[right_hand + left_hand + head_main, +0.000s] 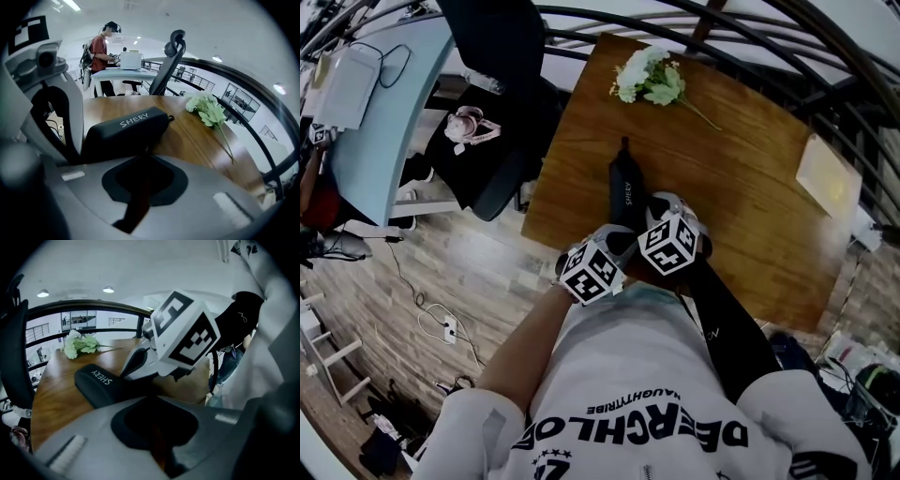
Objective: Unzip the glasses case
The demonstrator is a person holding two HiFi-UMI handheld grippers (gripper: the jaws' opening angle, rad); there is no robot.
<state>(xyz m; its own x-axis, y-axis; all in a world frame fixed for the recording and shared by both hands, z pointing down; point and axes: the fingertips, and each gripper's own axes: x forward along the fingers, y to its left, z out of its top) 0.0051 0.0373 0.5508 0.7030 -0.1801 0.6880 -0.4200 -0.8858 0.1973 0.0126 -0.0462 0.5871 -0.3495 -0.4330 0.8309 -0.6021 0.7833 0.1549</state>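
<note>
1. The glasses case (625, 192), a long black pouch with rounded ends, a matte shell and white "SHERY" lettering, lies flat on the bench (741, 178). It sits toward the left side and runs lengthwise away from the person.
2. The right tongs (146, 153) are clenched and angle down at the case's near end. I cannot tell whether they pinch the zip pull.
3. The left tongs (152, 399) are also clenched, with nothing visible between them, their tips just beside that same end.
4. Both hands are drawn in close, so the marker cubes sit side by side. The left forearm (525, 352) is bare; the right arm wears a black sleeve (727, 323).
5. The bench is glossy, brown, grained wood. A white-and-green flower sprig (649, 80) lies at the far edge, well apart from the case.
</note>
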